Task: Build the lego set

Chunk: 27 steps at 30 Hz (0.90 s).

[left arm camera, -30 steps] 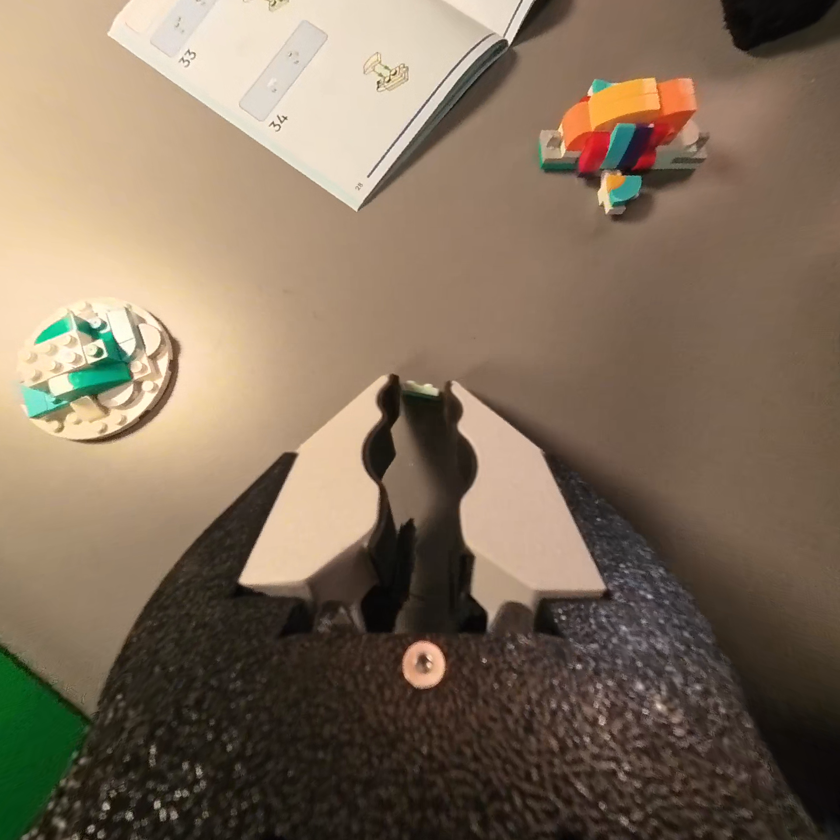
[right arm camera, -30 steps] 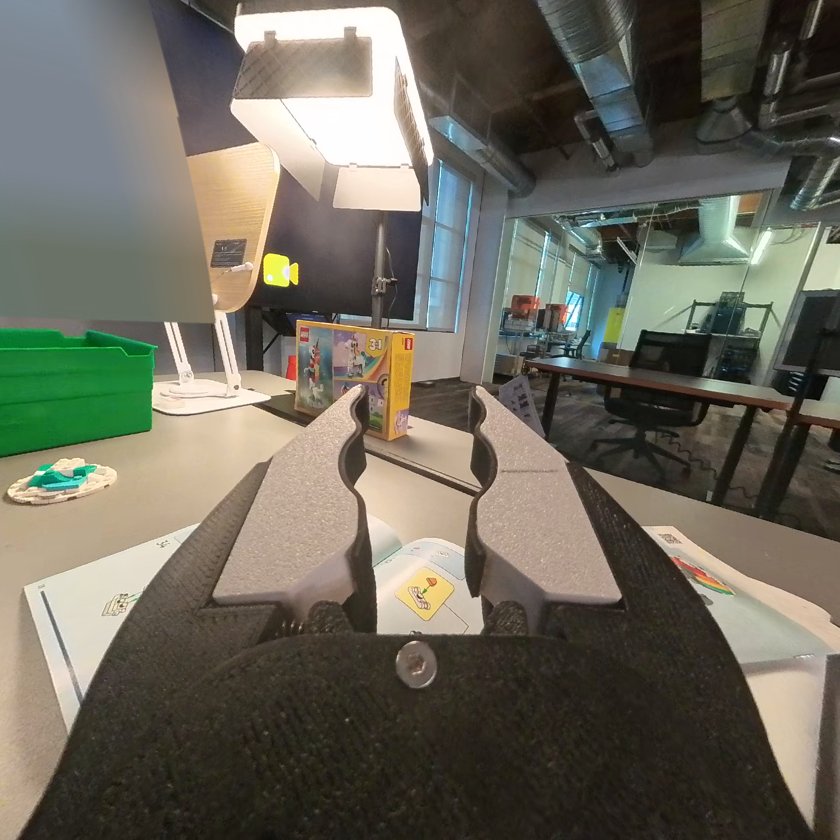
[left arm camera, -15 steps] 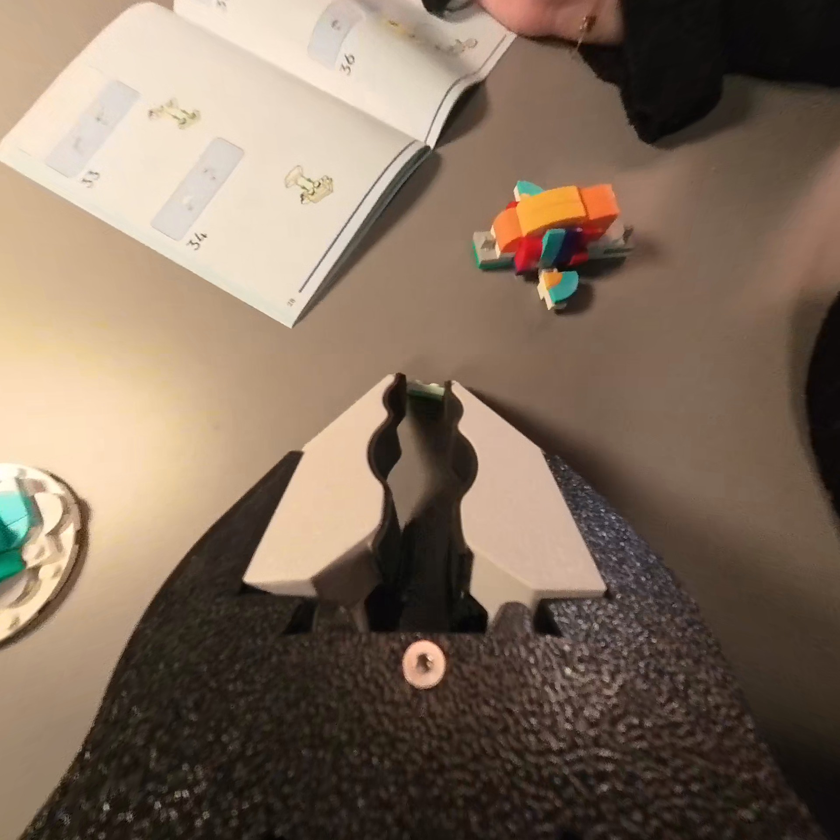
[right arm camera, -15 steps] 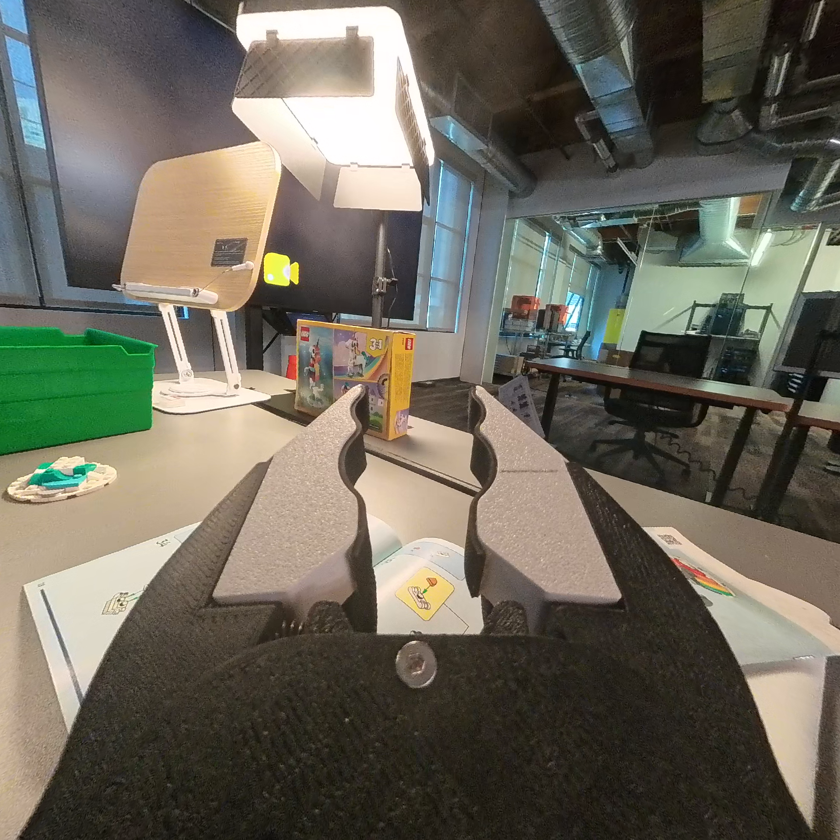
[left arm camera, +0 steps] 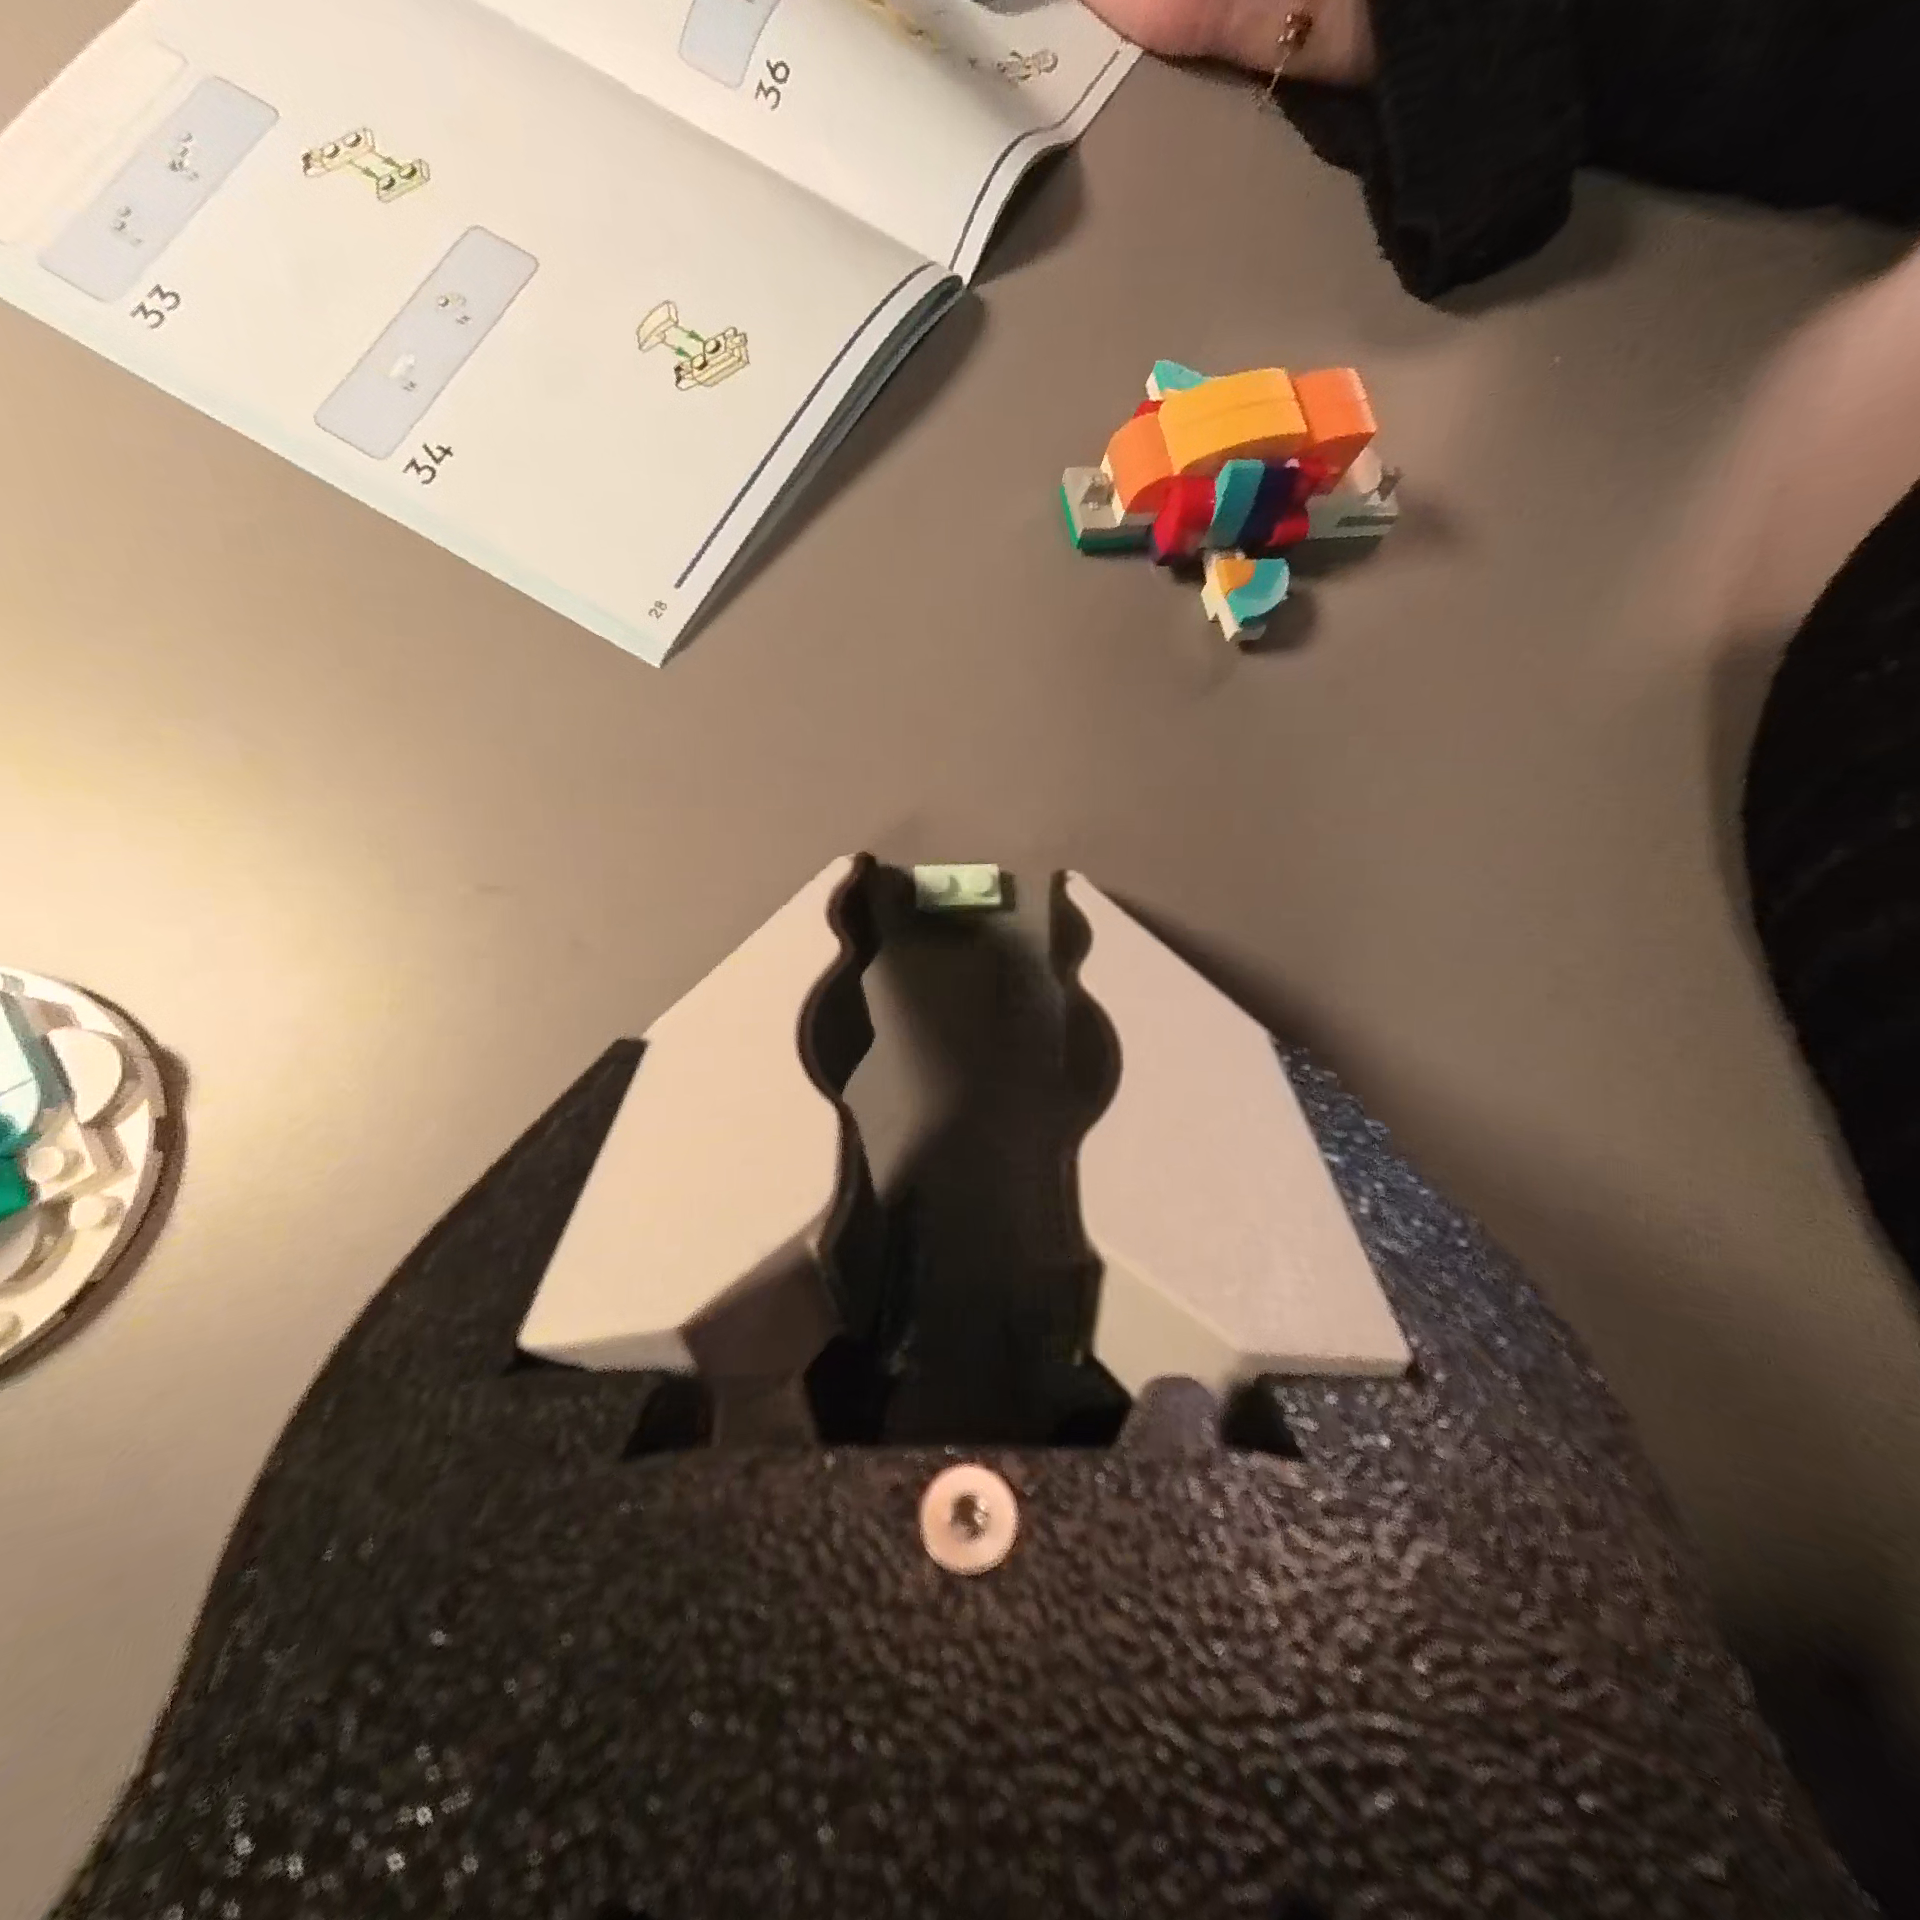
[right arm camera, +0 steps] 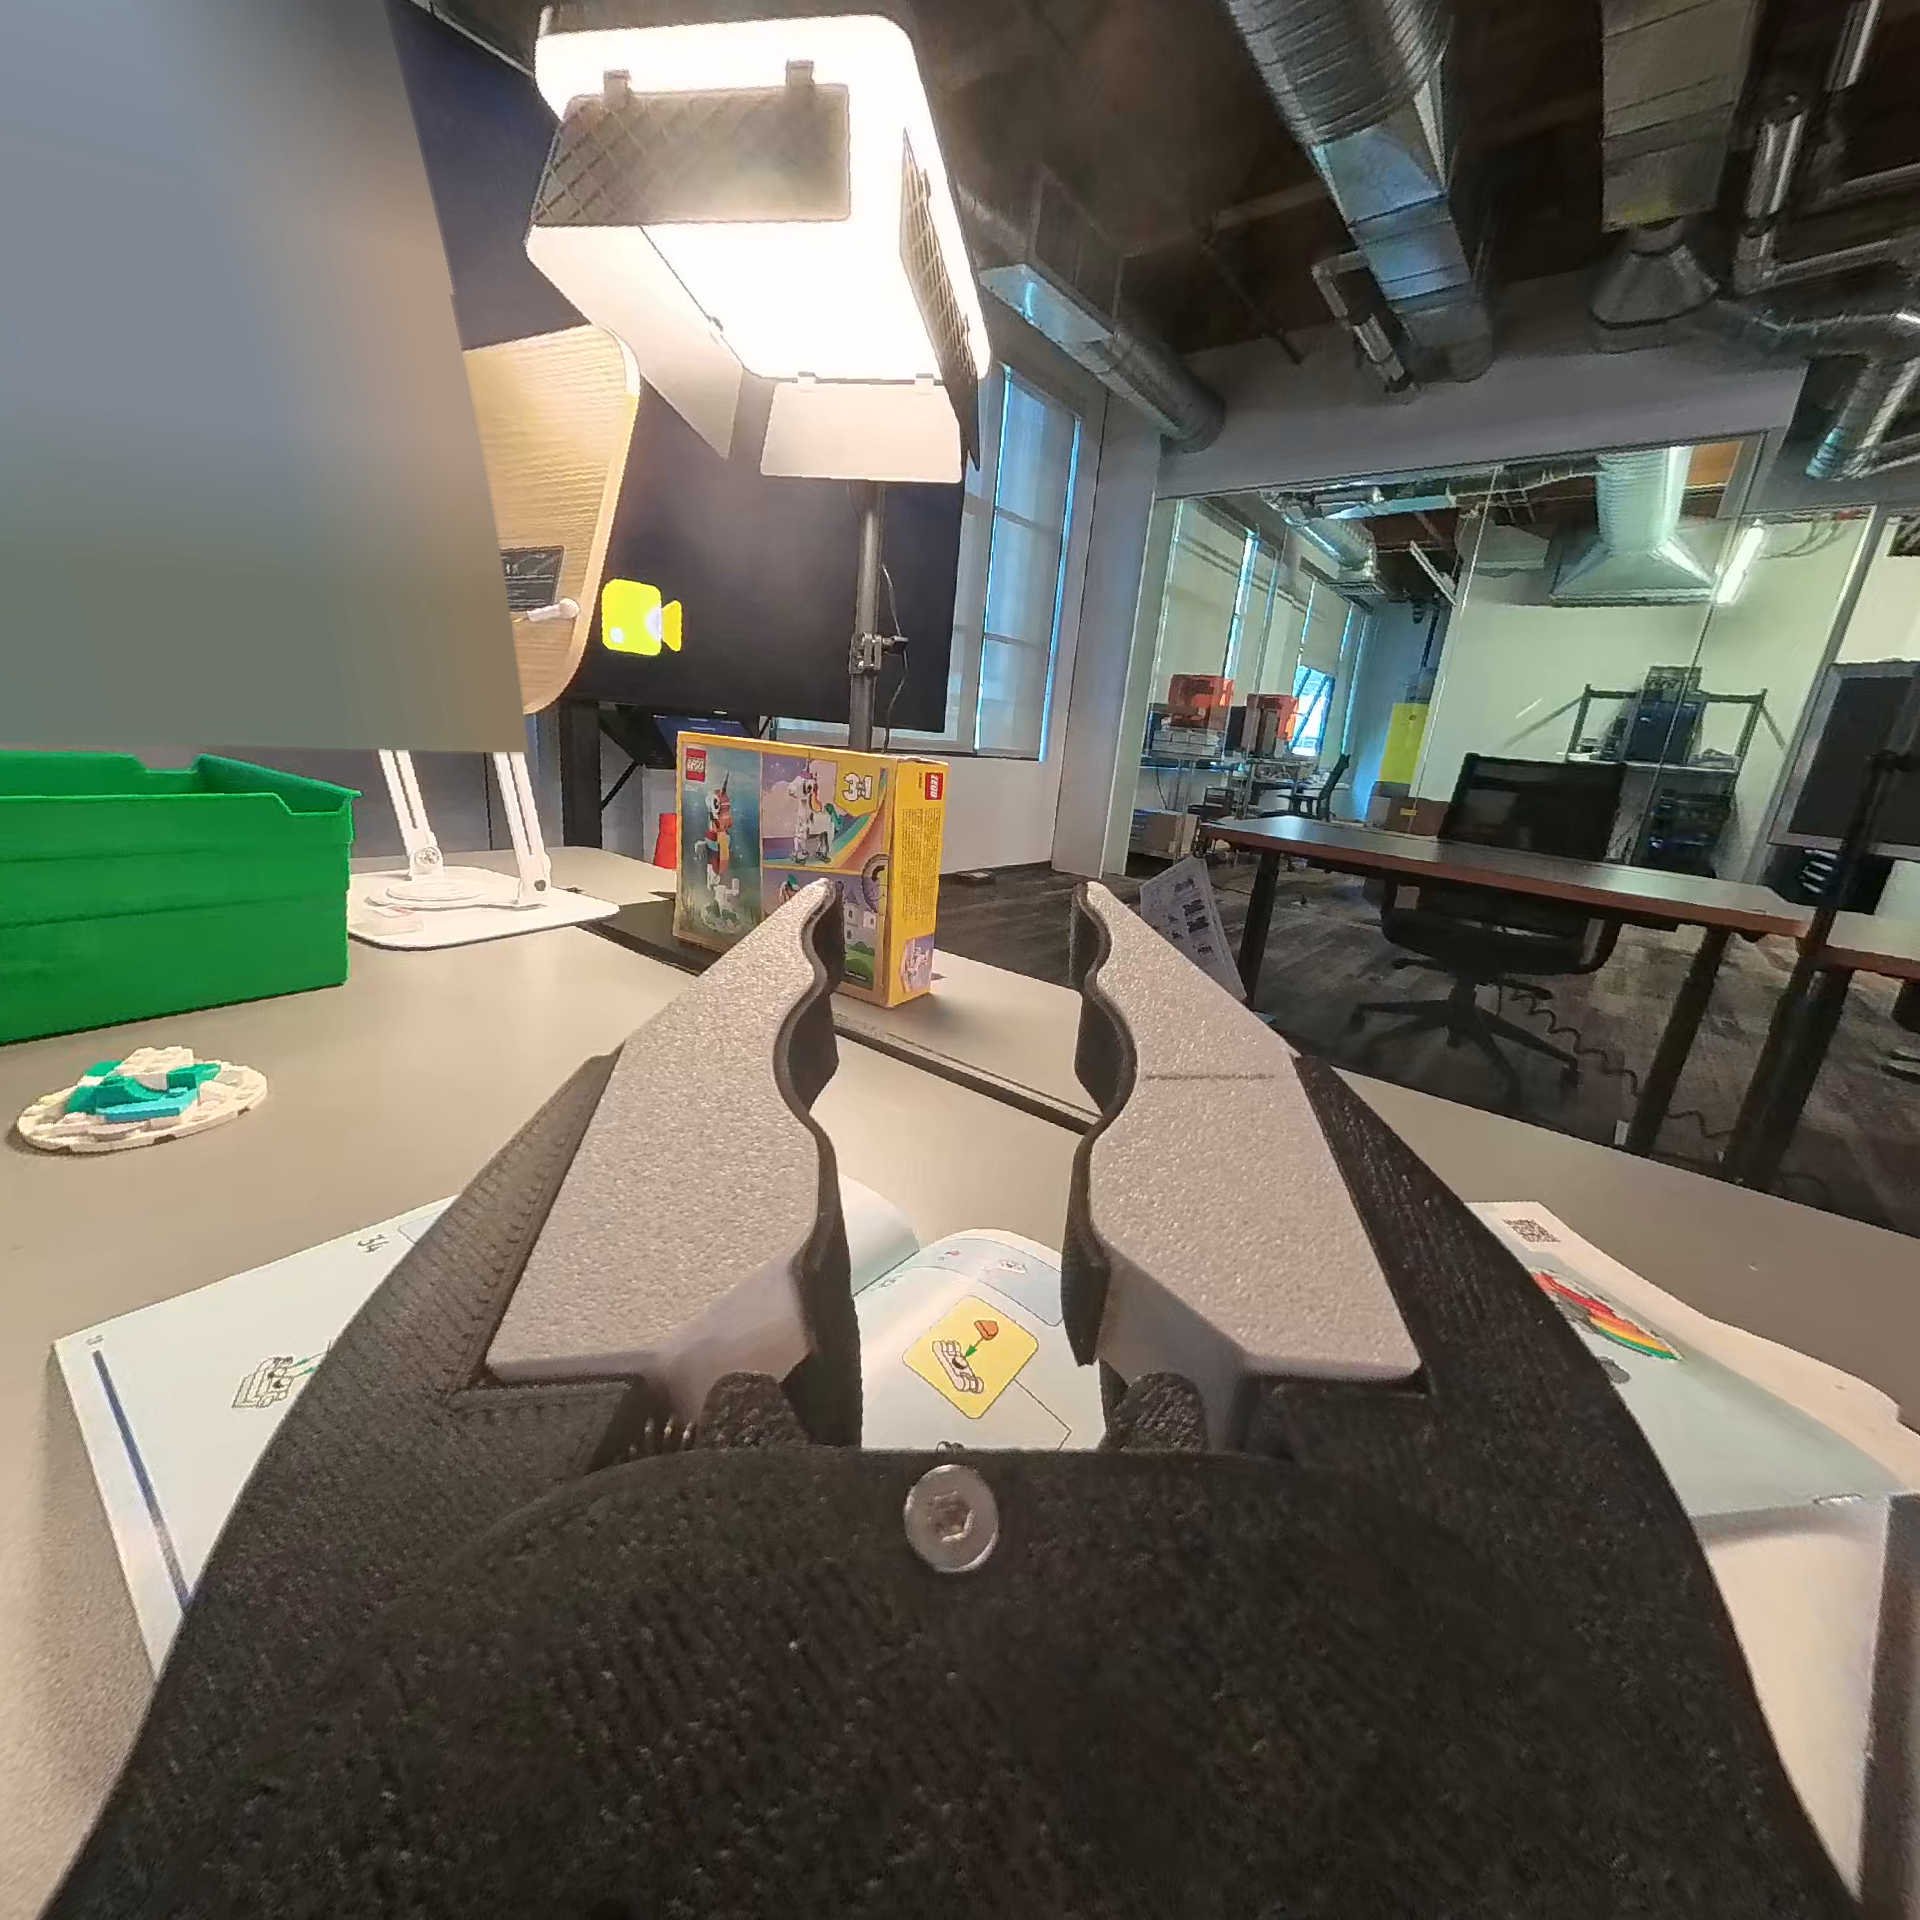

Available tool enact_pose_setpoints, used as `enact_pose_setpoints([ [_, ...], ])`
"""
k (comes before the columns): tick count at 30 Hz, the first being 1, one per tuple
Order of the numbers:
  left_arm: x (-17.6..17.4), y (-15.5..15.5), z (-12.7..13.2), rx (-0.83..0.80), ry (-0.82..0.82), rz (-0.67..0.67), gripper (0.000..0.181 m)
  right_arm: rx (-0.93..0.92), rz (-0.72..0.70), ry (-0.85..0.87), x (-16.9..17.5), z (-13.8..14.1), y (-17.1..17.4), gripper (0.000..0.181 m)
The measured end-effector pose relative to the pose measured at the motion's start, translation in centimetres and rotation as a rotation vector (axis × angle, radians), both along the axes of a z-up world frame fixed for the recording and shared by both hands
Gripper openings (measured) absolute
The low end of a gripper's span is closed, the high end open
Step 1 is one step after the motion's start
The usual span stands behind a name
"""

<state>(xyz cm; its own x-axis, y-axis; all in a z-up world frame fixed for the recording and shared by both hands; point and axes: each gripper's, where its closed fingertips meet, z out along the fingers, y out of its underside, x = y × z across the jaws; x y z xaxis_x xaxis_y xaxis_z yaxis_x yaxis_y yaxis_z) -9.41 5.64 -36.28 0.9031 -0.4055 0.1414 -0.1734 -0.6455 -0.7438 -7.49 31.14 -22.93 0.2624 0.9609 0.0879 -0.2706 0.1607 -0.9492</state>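
Note:
My left gripper (left arm camera: 961, 868) points down at the grey table and is open. A small pale green brick (left arm camera: 961, 890) lies between its fingertips, with a gap on each side. A colourful orange, red and teal build (left arm camera: 1236, 478) lies beyond it to the right. A round white base with teal bricks (left arm camera: 62, 1153) sits at the left edge; it also shows in the right wrist view (right arm camera: 140, 1091). My right gripper (right arm camera: 951, 904) is open and empty, low over the open instruction booklet (right arm camera: 966, 1351).
The booklet (left arm camera: 520, 260) lies at the far left of the left wrist view. A person's hand and dark sleeve (left arm camera: 1455, 125) reach in at the top right. Green bins (right arm camera: 166, 883), a white stand (right arm camera: 468, 894) and the set's box (right arm camera: 805, 862) stand at the back. My hands' fingertips stand some 30 cm from each other.
My left gripper has opened and let go of the small pale green brick, which now lies on the table between the fingers. The right gripper has not moved.

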Motion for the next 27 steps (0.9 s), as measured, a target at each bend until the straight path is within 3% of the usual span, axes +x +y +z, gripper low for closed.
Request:
enact_pose_setpoints([
  [4,-0.7,-0.2,0.2,-0.003,0.014,0.039,0.042,0.000,0.001,0.000,0.0,0.0,0.0,0.043],
  [7,-0.7,-0.4,2.3,0.084,0.003,0.066,0.045,-0.003,0.000,0.001,0.0,0.0,0.0,0.043],
  [11,-1.1,-1.2,6.6,0.266,0.047,0.135,0.050,-0.004,0.001,0.002,0.1,0.0,0.1,0.043],
  [15,-3.1,-3.0,12.7,0.550,0.075,0.293,0.050,-0.001,0.001,0.001,0.1,0.0,0.0,0.042],
  [19,-6.6,-6.3,17.3,0.728,0.109,0.483,0.051,0.011,-0.001,-0.003,0.0,0.0,-0.1,0.043],
  [27,-13.0,-12.2,18.0,0.688,0.289,0.766,0.049,0.039,-0.015,-0.011,-0.1,0.0,-0.4,0.043],
])
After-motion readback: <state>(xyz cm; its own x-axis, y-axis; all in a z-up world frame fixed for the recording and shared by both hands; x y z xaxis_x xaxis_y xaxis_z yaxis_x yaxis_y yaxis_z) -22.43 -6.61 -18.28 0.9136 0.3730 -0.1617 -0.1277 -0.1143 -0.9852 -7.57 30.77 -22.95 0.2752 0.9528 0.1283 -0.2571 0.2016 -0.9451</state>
